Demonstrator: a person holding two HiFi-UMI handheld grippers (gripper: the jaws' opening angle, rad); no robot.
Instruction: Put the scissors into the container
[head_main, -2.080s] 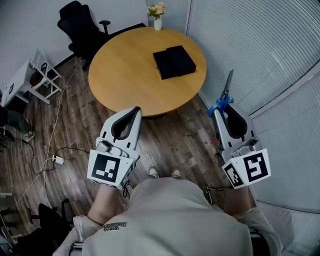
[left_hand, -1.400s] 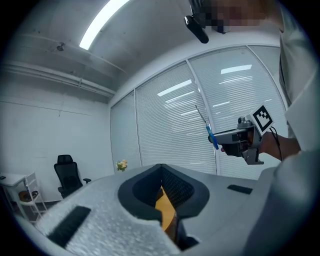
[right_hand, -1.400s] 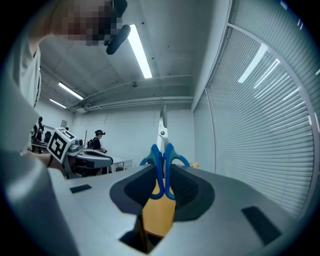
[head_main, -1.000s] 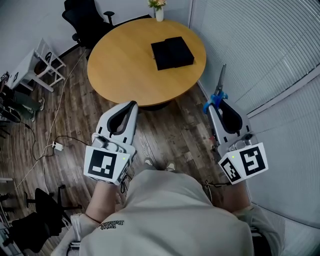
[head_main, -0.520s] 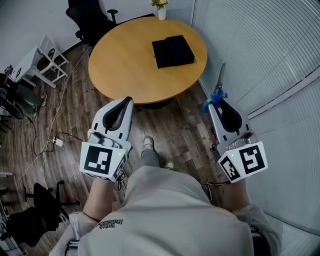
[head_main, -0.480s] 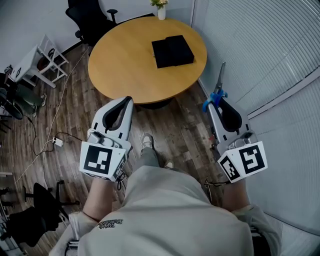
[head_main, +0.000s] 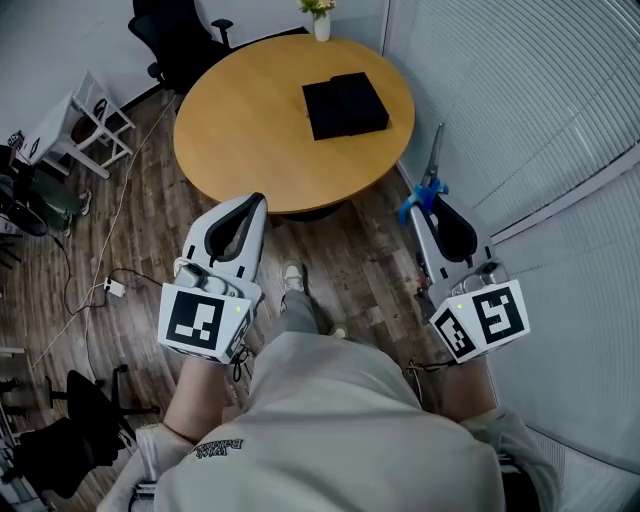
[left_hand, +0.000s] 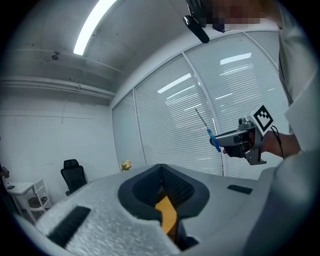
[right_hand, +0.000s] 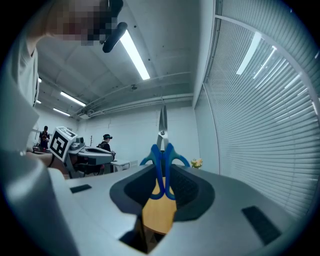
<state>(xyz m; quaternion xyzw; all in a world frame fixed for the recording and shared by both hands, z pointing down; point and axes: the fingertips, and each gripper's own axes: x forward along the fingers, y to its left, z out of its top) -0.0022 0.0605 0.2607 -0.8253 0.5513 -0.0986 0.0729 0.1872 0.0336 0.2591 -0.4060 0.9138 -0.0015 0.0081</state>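
The scissors (head_main: 428, 178) have blue handles and grey blades that point away from me, and my right gripper (head_main: 413, 207) is shut on the handles. The right gripper view shows them upright between the jaws (right_hand: 161, 150). A black box-shaped container (head_main: 345, 105) lies on the round wooden table (head_main: 250, 120), well ahead of both grippers. My left gripper (head_main: 259, 200) is held over the floor just short of the table's near edge, shut with nothing in it. The left gripper view shows the right gripper (left_hand: 239, 142) and the scissors (left_hand: 212, 137) held in the air.
A black office chair (head_main: 178, 38) and a vase of flowers (head_main: 320, 20) stand at the table's far side. A white side table (head_main: 70, 125) is at the left and cables (head_main: 110, 285) run over the wood floor. A wall of blinds (head_main: 520, 100) stands close on the right.
The person has stepped towards the table, a shoe now showing between the grippers. The right gripper with the scissors has shifted slightly left. The left gripper stays shut.
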